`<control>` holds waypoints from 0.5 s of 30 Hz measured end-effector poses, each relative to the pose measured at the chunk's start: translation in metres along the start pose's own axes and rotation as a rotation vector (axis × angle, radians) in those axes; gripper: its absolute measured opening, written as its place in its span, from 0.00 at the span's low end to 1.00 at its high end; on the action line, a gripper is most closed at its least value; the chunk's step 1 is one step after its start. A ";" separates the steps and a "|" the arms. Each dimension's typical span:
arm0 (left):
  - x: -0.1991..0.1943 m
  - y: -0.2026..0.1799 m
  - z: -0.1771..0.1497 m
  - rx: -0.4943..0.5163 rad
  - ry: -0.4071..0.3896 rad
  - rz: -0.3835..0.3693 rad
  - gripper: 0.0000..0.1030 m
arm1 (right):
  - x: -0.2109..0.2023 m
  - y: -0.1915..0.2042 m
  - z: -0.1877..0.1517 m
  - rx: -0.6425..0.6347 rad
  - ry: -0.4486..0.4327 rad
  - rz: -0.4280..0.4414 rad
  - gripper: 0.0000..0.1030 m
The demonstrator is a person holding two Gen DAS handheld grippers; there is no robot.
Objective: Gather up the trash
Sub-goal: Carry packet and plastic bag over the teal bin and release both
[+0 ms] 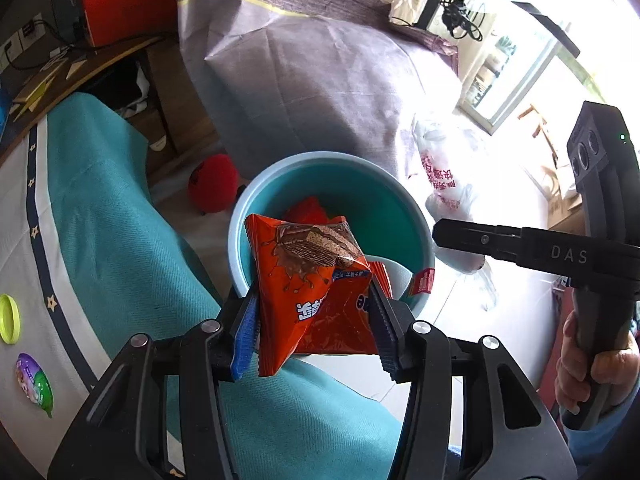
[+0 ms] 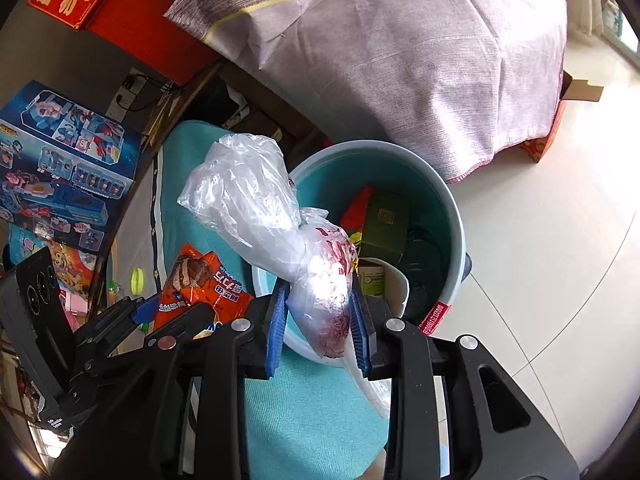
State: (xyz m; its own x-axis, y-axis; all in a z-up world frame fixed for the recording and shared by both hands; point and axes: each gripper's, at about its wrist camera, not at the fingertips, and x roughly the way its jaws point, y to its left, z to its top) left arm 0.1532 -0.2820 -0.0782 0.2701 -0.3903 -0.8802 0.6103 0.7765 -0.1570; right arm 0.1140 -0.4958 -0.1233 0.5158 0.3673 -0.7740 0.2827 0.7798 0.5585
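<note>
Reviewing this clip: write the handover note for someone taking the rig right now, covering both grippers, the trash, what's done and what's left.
Left gripper: shut on the orange wrapper, held over the near rim of the bin.
Right gripper: shut on the plastic bag, also over the bin's near rim.
Done: the bin already holds some trash, including a green box and another orange wrapper.
Left: release both pieces into the bin. A yellow lid and a purple packet lie on the cloth; probably next.
</note>
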 end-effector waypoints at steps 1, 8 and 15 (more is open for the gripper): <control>0.002 -0.001 0.002 0.001 0.004 -0.002 0.50 | 0.001 -0.001 0.001 0.004 0.001 -0.001 0.27; 0.013 -0.003 0.009 0.014 0.011 0.017 0.77 | 0.009 -0.008 0.005 0.025 0.015 -0.004 0.28; 0.014 0.006 0.005 -0.008 0.028 0.033 0.88 | 0.013 -0.005 0.009 0.022 0.021 -0.008 0.28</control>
State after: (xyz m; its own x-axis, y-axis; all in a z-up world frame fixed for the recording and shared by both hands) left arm 0.1645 -0.2851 -0.0889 0.2691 -0.3508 -0.8970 0.5953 0.7927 -0.1314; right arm 0.1260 -0.4999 -0.1335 0.4965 0.3722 -0.7842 0.3041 0.7716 0.5587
